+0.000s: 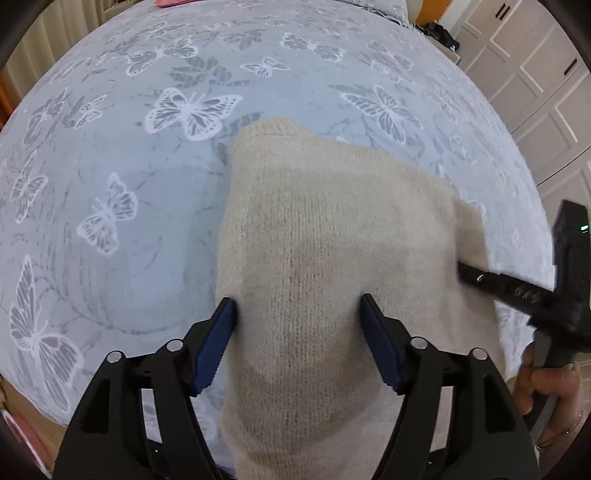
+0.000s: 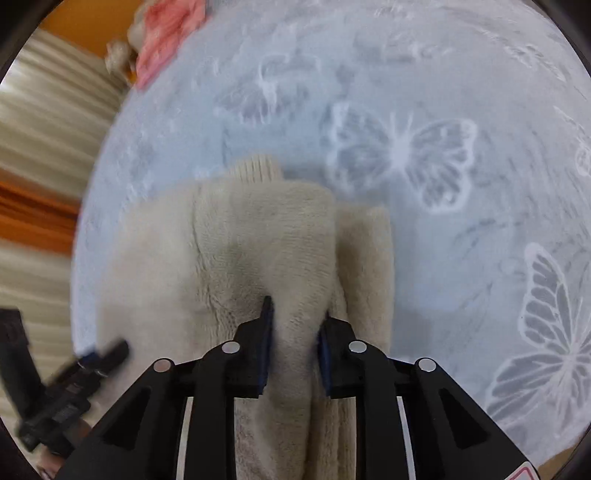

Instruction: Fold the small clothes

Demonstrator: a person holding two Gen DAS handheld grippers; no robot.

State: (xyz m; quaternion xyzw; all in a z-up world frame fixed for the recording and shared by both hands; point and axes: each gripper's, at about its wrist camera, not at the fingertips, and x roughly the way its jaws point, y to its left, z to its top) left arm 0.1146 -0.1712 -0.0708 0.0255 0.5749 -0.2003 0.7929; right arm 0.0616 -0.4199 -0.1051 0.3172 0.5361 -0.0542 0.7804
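A small cream knit sweater [image 1: 325, 266] lies partly folded on a light blue bed cover with butterflies [image 1: 147, 206]. My left gripper [image 1: 299, 310] is open, its blue pads either side of the sweater's near edge. In the right wrist view the sweater [image 2: 258, 236] shows its ribbed collar at the far end. My right gripper [image 2: 295, 317] is shut on a fold of the sweater and pinches the cloth between its pads. The right gripper also shows in the left wrist view [image 1: 517, 291] at the sweater's right edge. The left gripper shows in the right wrist view [image 2: 92, 358] at lower left.
A pink garment [image 2: 166, 33] lies at the far edge of the bed cover [image 2: 461, 258]. White wardrobe doors [image 1: 535, 92] stand to the right. Curtains [image 2: 44, 147] hang to the left of the bed.
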